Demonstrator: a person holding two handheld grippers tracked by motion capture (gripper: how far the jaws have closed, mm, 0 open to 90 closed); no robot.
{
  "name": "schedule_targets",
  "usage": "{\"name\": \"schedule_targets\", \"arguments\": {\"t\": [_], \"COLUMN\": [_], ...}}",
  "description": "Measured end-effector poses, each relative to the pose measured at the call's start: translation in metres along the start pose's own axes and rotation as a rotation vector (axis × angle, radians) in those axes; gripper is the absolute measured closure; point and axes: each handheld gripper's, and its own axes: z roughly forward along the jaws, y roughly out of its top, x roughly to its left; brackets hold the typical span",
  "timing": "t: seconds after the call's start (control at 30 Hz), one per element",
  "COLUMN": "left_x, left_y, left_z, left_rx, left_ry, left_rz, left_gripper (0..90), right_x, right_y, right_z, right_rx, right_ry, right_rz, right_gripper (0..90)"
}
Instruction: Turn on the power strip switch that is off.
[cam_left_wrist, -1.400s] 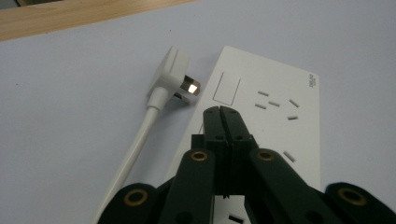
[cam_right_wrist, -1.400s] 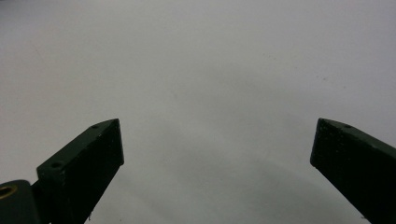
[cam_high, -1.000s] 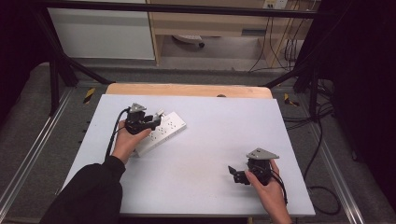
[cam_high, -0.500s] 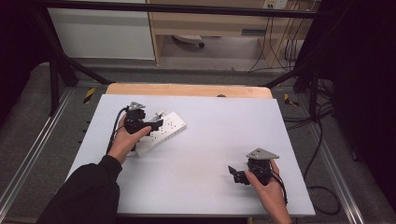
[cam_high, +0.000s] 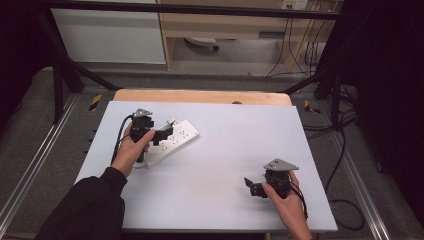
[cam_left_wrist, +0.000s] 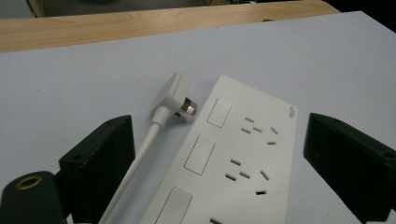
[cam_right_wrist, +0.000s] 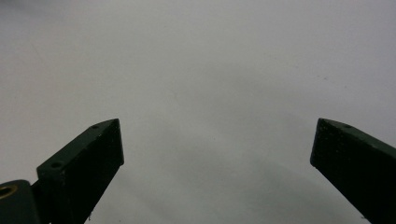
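Both grippers stand apart: your left gripper (cam_high: 162, 134) has just opened over the power strip (cam_left_wrist: 243, 158) and its plug (cam_left_wrist: 175, 95), releasing them, while your right gripper (cam_high: 256, 187) idles.

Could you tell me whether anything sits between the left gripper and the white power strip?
Nothing visible does. The left gripper, jaws just opened wide, hangs right over the power strip, which lies between them untouched. Its plug and cord lie beside the strip, near one jaw.
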Motion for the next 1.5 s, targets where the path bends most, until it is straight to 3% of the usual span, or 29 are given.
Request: {"name": "schedule_targets", "arguments": {"t": [0.4,0.67,1.0,1.23,1.5], "left_x": [0.0,0.004,0.0,-0.005,-0.001], "left_y": [-0.003,-0.012,-0.046,-0.069,-0.1], "left_z": [-0.011,-0.028,-0.057,-0.085,-0.113], "left_rx": [0.006,-0.004,-0.013,-0.01,-0.021], "left_ry": [-0.013,-0.018,-0.023,-0.023,-0.021], "left_rz": [-0.012,-0.013,0.003,0.035,0.049], "left_gripper": [8.8,9.2,9.9,10.0,9.9], "right_x": [0.0,0.0,0.0,0.001,-0.001], "right_y": [0.0,0.0,0.0,0.0,-0.001], "right_z": [0.0,0.0,0.001,0.002,0.003], "right_rx": [-0.001,-0.002,0.003,0.01,0.011], "right_ry": [0.0,-0.001,-0.002,-0.002,-0.011], "right_rz": [-0.001,-0.001,-0.003,-0.007,-0.003], "right_gripper": [3.1,3.1,3.1,3.2,3.2]}}
